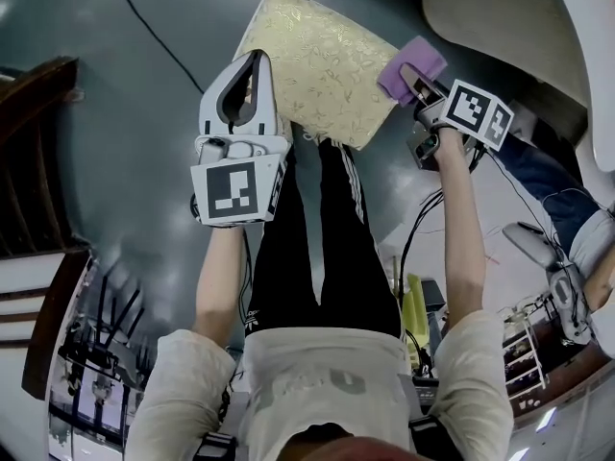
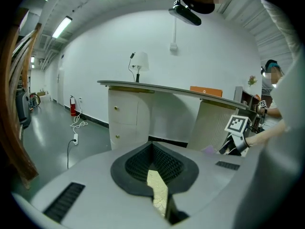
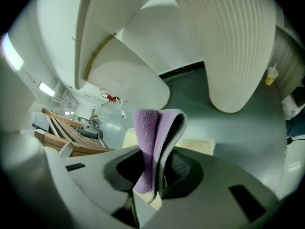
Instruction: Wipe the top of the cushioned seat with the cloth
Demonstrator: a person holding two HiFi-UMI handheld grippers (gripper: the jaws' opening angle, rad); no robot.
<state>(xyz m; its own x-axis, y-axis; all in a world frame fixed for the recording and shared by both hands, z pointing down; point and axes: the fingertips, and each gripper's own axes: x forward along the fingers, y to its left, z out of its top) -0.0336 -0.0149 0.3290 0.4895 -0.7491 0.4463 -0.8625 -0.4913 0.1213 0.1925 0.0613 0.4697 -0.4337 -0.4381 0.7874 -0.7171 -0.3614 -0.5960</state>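
Over seat [image 1: 322, 65] | R tongs [image 1: 411, 75] clamp cloth [image 1: 428, 58] at corner, arm straight | L tongs [image 1: 258, 59] closed by left edge

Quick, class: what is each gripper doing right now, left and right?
Left gripper: shut on the edge of the cushioned seat.
Right gripper: shut on the purple cloth.

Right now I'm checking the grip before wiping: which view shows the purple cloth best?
The right gripper view: the cloth fills the centre, folded and pinched between the right gripper's jaws. The head view shows only a small purple patch at the cushioned seat's corner. The left gripper view catches a faint sliver.
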